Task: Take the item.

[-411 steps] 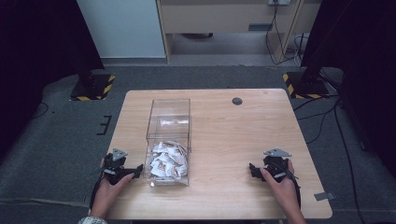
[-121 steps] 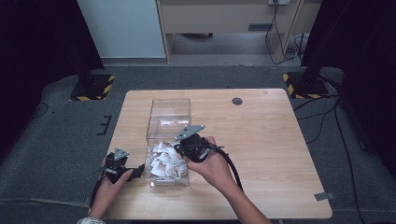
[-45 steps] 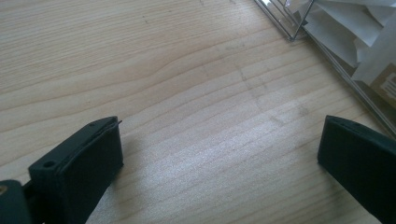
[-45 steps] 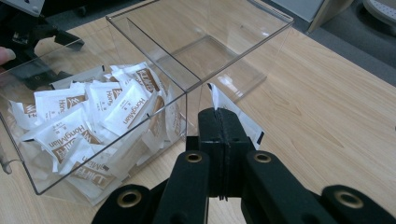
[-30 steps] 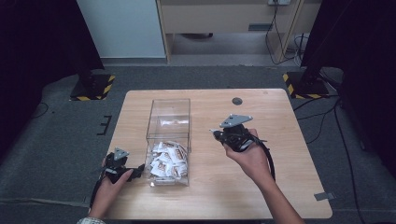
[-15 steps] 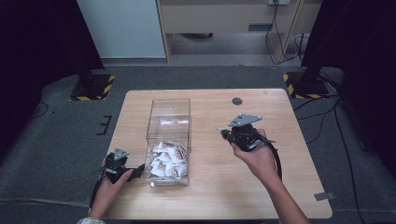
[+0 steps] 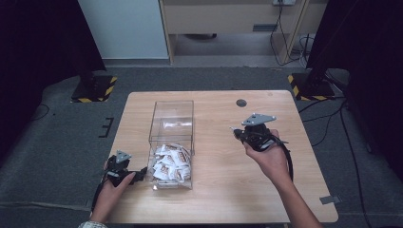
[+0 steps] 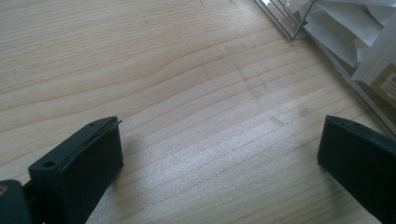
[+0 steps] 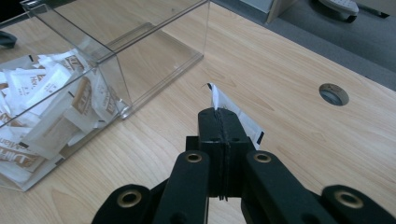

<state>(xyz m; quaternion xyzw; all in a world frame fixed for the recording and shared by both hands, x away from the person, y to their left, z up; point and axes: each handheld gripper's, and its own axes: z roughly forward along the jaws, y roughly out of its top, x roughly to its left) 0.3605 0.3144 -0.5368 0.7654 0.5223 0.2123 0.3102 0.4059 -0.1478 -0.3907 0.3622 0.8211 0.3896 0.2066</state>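
Note:
A clear plastic box (image 7: 172, 142) stands on the wooden table (image 7: 223, 190), its near half piled with several white sachets (image 7: 168, 161). My right gripper (image 7: 240, 134) hangs above the table to the right of the box, shut on one white sachet (image 9: 233, 114) that sticks out past the closed jaws. My left gripper (image 7: 138, 175) rests at the table's front left, just beside the box's near left corner. Its jaws stand wide open over bare wood (image 8: 210, 112), with the box corner (image 8: 299, 35) at the upper right of the left gripper view.
A round cable hole (image 7: 241, 102) sits in the tabletop at the back right. The box's far half (image 9: 154, 51) holds no pile. Grey floor and black stands with striped bases (image 7: 92, 90) surround the table.
My right gripper has gone from the box to the right over the open table, carrying a sachet. The left gripper has stayed put.

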